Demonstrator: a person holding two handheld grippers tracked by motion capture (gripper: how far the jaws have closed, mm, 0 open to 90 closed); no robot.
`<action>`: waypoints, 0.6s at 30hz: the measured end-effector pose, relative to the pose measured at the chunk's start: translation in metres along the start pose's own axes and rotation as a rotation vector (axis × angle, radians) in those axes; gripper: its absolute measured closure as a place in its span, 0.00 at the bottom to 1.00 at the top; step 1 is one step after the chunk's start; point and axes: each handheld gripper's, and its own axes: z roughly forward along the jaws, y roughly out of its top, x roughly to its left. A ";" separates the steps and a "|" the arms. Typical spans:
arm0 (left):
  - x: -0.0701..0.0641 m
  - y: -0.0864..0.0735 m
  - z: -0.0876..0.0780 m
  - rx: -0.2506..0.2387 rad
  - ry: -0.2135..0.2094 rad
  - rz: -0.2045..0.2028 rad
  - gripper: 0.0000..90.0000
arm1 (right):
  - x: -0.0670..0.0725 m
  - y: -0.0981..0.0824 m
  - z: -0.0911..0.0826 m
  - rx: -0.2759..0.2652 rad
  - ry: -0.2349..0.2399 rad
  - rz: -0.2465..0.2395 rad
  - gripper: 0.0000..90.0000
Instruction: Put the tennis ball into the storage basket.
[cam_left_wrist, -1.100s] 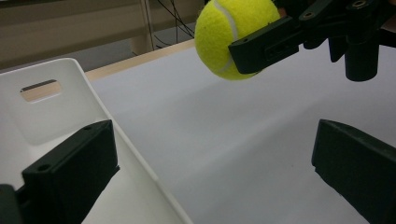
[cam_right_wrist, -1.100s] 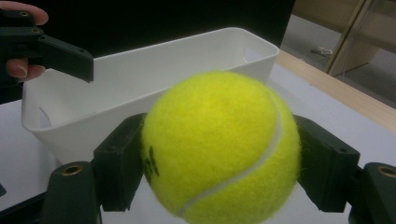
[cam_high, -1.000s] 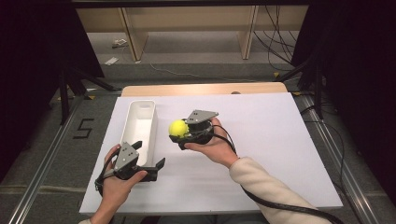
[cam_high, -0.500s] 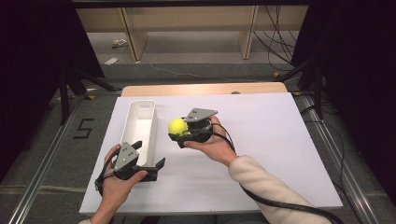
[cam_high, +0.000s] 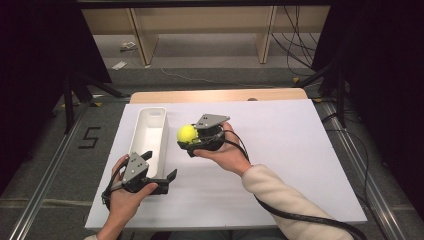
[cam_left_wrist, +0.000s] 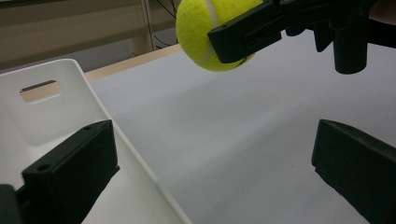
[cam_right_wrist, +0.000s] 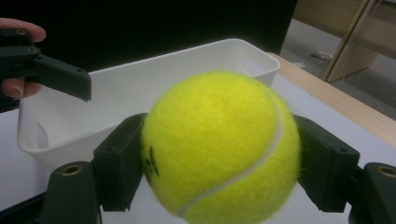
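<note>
We have edged our right gripper (cam_high: 192, 141) leftward, jaws clenched on the fuzzy yellow tennis ball (cam_high: 187, 133), now just beside the long white plastic bin (cam_high: 150, 131); release comes next. Our left gripper (cam_high: 162, 181) waits spread near the bin's near end.

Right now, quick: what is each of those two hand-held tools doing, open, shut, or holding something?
Left tool: open, holding nothing, beside the white bin.
Right tool: shut on the tennis ball, lifted off the table.

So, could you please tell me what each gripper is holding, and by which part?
The right gripper clamps the tennis ball across its middle, one jaw on either side. The left gripper is open and holds nothing.
</note>
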 end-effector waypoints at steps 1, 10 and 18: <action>0.000 0.000 0.000 0.000 0.001 -0.001 0.00 | 0.000 0.001 0.000 -0.002 0.001 0.000 0.29; -0.001 0.000 0.000 0.000 -0.001 -0.005 0.00 | 0.001 0.003 0.004 -0.002 0.006 -0.004 0.29; 0.001 0.000 0.000 -0.005 0.011 0.012 0.00 | 0.002 0.007 0.007 -0.005 0.010 -0.011 0.29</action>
